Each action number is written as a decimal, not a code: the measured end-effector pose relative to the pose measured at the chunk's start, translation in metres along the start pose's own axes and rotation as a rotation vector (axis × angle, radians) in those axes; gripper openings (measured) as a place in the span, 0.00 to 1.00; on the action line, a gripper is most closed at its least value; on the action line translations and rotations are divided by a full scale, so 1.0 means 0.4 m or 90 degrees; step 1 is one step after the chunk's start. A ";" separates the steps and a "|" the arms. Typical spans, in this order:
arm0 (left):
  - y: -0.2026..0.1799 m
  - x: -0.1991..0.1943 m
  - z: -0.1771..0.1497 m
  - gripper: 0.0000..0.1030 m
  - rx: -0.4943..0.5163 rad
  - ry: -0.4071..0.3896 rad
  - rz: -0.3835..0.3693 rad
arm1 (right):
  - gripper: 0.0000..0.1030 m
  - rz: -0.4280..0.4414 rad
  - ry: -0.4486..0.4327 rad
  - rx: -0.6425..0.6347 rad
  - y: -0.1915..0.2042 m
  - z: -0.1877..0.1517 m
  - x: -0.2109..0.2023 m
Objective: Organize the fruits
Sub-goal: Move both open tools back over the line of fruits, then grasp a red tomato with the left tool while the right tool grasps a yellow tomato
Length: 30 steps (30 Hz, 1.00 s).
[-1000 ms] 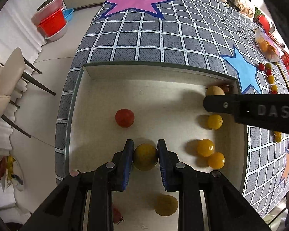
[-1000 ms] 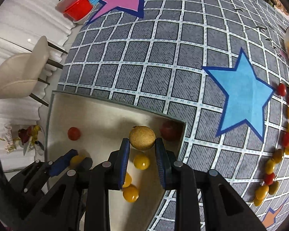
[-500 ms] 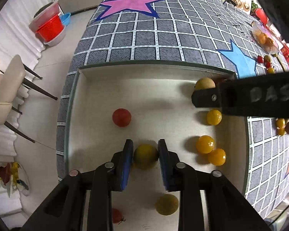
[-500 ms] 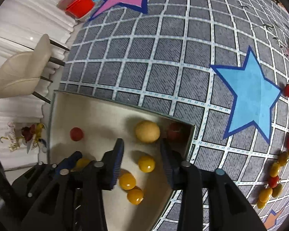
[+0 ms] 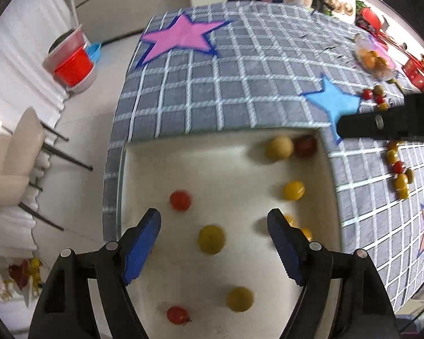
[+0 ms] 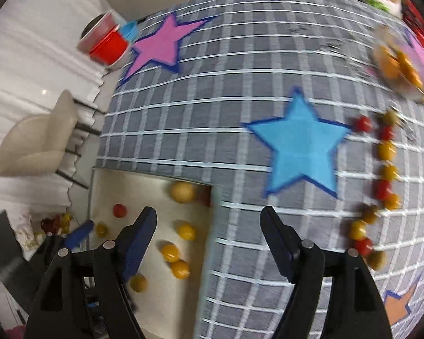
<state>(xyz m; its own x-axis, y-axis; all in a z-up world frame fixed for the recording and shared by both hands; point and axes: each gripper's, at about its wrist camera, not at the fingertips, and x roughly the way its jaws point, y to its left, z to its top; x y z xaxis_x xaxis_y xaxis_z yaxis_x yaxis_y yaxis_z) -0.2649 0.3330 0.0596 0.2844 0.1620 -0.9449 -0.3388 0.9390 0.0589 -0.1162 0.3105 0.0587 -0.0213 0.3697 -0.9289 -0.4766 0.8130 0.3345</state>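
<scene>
A cream tray (image 5: pixel 229 161) lies on the checked tablecloth and holds several small round fruits. My left gripper (image 5: pixel 214 228) hangs above it with its jaws opening wide; a yellow-green fruit (image 5: pixel 211 239) lies loose on the tray floor between them, untouched. My right gripper (image 6: pixel 209 226), jaws also opening, hovers over the tray's right rim (image 6: pixel 214 226) with nothing held. The tan fruit (image 6: pixel 183 192) rests in the tray's far right corner beside a dark red one (image 5: pixel 306 145). A curved row of small fruits (image 6: pixel 385 172) lies on the cloth at the right.
A blue star (image 6: pixel 299 144) and a pink star (image 6: pixel 158 46) mark the cloth. A clear bag of orange fruits (image 6: pixel 401 65) sits at the far right. A beige chair (image 6: pixel 34 144) and red tubs (image 6: pixel 107 43) stand on the floor left of the table.
Both grippers opened and rose. The left let go of the yellow-green fruit, the right let go of the tan fruit, and the right moved right over the tray's rim.
</scene>
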 end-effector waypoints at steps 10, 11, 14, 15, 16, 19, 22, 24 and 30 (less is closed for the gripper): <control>-0.180 -0.031 0.141 0.77 0.083 -0.030 -0.056 | 0.76 -0.059 -0.011 0.121 -0.260 -0.087 -0.086; -0.198 -0.029 0.150 0.77 0.090 -0.030 -0.060 | 0.77 -0.067 -0.012 0.131 -0.287 -0.093 -0.092; -0.265 -0.023 0.179 0.77 0.121 -0.031 -0.070 | 0.76 -0.083 -0.016 0.152 -0.346 -0.107 -0.110; -0.289 -0.017 0.190 0.77 0.133 -0.031 -0.072 | 0.76 -0.088 -0.017 0.155 -0.363 -0.110 -0.115; -0.311 -0.009 0.201 0.77 0.144 -0.028 -0.075 | 0.76 -0.092 -0.018 0.156 -0.376 -0.114 -0.120; -0.363 0.024 0.233 0.77 0.163 -0.017 -0.080 | 0.76 -0.105 -0.017 0.160 -0.414 -0.117 -0.122; -0.408 0.061 0.267 0.77 0.169 -0.013 -0.080 | 0.76 -0.115 -0.013 0.162 -0.447 -0.112 -0.115; -0.432 0.084 0.288 0.77 0.170 -0.014 -0.078 | 0.76 -0.117 -0.011 0.161 -0.465 -0.110 -0.112; -0.500 0.155 0.330 0.77 0.189 -0.002 -0.079 | 0.76 -0.127 -0.004 0.134 -0.503 -0.092 -0.087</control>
<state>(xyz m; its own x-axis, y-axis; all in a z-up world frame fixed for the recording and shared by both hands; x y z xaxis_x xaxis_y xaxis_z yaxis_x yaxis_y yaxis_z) -0.0613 0.1953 0.0317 0.3097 0.0406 -0.9500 -0.0246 0.9991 0.0346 -0.0520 0.1174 0.0178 0.0597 0.1955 -0.9789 -0.2780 0.9451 0.1718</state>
